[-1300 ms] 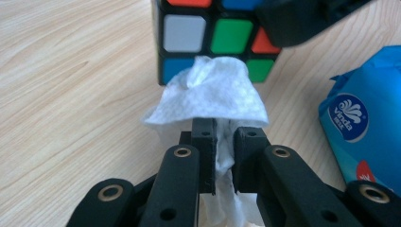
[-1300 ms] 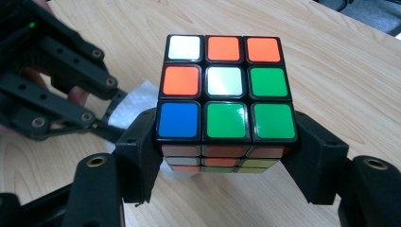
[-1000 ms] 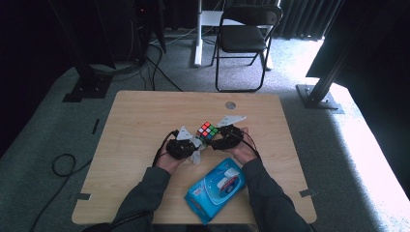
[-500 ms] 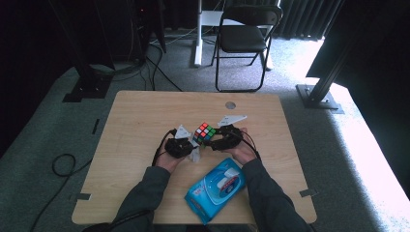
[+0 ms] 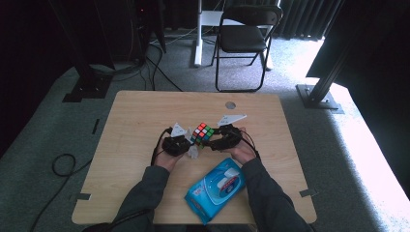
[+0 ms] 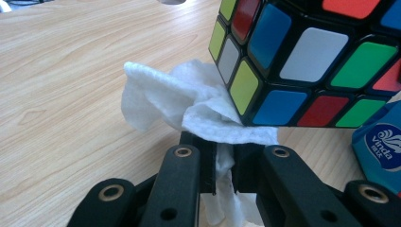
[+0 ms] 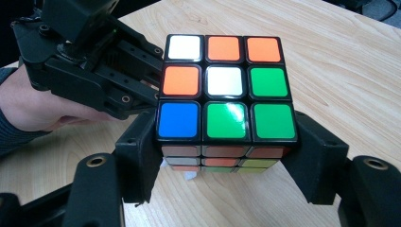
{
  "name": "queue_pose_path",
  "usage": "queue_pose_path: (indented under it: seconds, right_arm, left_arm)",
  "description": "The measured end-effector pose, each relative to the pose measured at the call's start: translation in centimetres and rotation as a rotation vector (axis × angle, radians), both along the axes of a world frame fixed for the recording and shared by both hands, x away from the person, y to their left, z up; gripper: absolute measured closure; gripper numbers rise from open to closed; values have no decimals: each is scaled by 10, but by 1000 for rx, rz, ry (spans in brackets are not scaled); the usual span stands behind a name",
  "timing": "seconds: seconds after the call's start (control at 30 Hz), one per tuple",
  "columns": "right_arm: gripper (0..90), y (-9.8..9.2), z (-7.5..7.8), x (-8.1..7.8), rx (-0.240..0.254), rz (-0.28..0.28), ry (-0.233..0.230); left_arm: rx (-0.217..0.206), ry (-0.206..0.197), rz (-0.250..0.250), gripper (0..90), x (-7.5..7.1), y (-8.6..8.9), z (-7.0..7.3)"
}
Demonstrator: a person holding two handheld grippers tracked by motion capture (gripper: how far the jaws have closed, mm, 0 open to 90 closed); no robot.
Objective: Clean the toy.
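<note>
Gripping a scrambled puzzle cube (image 7: 226, 109) from both sides, the right tool (image 7: 226, 156) has its two black jaws pressed against the cube's opposite faces, lifting it clear of the wooden surface (image 5: 140, 116). In the right gripper view the cube's top face shows white, orange, green and blue squares. The high view places the cube (image 5: 203, 133) near the middle of the surface, between the two hands. The left tool (image 6: 226, 163) is closed on a crumpled white wipe (image 6: 189, 106), pinching its lower part between the jaws while the bunched upper part touches a lower corner of the cube (image 6: 302, 61). In the high view the left tool (image 5: 186, 141) sits just beside the cube on its left, and the right tool (image 5: 212, 140) on its right. A blue pack of wet wipes (image 5: 216, 187) lies flat on the surface nearer the person, between the two forearms. A black folding chair (image 5: 244, 38) stands on the grey carpet beyond the far edge.
</note>
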State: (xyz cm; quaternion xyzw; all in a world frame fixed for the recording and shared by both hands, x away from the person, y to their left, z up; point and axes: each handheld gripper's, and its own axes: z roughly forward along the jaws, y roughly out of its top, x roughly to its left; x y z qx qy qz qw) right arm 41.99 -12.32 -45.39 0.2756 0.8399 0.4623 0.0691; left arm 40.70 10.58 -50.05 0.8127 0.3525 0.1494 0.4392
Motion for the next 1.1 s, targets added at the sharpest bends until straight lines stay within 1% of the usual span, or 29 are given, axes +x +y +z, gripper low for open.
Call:
queue_pose_path:
  seconds: [0.07,0.2,0.23,0.4,0.5,0.57,0.67,0.8,0.87,1.1]
  right_arm:
    - [345,0,0,0,10,2,8]
    - [345,2,0,0,9,0,6]
    - [345,2,0,0,8,0,5]
    - [345,3,1,0,14,-2,6]
    - [345,3,2,1,20,-6,5]
    - [345,3,3,1,25,-6,5]
    - [345,4,3,1,32,-6,7]
    - [345,3,3,1,37,-8,11]
    - [345,2,3,2,47,-13,21]
    - [345,3,3,3,49,-18,21]
  left_arm:
    - [1,-2,-12,821,-1,-2,-1]
    - [11,-2,-33,820,-2,-7,-3]
    - [5,0,-39,819,-3,-8,-3]
    - [2,-10,-64,820,-5,-11,-3]
    - [-9,-12,-65,820,-5,-12,-2]
    - [-12,-14,-78,820,-7,-13,-2]
    - [-2,-21,-95,820,-8,-16,-2]
    - [-10,-24,-97,820,-8,-17,-3]
    - [-7,-25,-98,820,-9,-17,-2]
    - [-9,-29,-114,820,-11,-20,-2]
